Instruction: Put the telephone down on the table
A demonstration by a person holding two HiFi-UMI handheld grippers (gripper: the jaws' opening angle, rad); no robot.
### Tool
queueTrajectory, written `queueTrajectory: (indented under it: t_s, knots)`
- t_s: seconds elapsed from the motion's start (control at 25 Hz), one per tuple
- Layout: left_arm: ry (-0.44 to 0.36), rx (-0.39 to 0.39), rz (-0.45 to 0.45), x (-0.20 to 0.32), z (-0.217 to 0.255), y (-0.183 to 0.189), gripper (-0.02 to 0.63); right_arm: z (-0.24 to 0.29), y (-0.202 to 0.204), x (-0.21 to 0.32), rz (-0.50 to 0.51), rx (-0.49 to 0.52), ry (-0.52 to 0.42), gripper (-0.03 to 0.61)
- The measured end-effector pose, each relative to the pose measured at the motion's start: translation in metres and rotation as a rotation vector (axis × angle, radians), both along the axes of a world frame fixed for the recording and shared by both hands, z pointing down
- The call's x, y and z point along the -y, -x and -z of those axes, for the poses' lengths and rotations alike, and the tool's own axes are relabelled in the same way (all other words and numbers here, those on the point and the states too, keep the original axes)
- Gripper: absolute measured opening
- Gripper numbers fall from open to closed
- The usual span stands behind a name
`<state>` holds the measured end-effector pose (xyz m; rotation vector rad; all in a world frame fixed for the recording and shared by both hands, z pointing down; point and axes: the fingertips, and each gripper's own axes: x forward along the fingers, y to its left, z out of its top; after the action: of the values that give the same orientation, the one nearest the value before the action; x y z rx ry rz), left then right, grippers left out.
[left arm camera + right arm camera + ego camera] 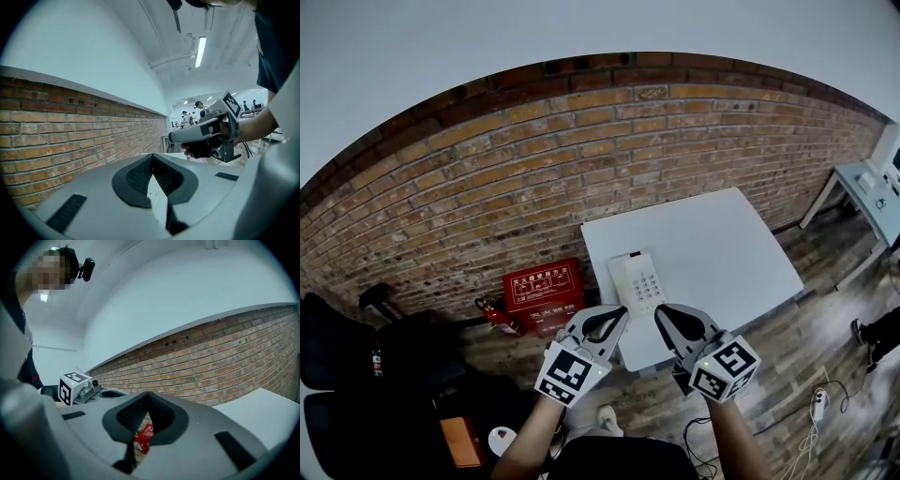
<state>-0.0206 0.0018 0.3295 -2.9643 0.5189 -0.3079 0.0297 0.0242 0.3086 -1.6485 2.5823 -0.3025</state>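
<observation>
Looking steeply down from the head view, a white square table stands with its far edge close to a red brick wall. A flat white telephone with a grey keypad lies on the tabletop. It sits just inside the table's left edge, near the front corner, and nothing touches it. Open white surface stretches away to its right and behind it.

Just short of the table's near edge, the left gripper and the right gripper are held side by side with a narrow gap between them, both pointing toward the telephone. In each gripper's own view the jaws are clenched tip to tip, gripping nothing. Beneath the left jaws a pale dotted surface shows — possibly the telephone's keypad.

On the wooden plank floor left of the table, a red metal box and a red fire extinguisher sit by the wall. A pale grey side table stands well apart at the far right.
</observation>
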Motion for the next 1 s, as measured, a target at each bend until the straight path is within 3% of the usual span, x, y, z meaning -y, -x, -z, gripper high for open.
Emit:
queueTrajectory:
  t_s: [1.0]
  knots:
    - [-0.048, -0.018, 0.021, -0.112, 0.019, -0.014, 0.008, 0.018, -0.004, -0.108, 0.047, -0.015, -0.06, 0.012]
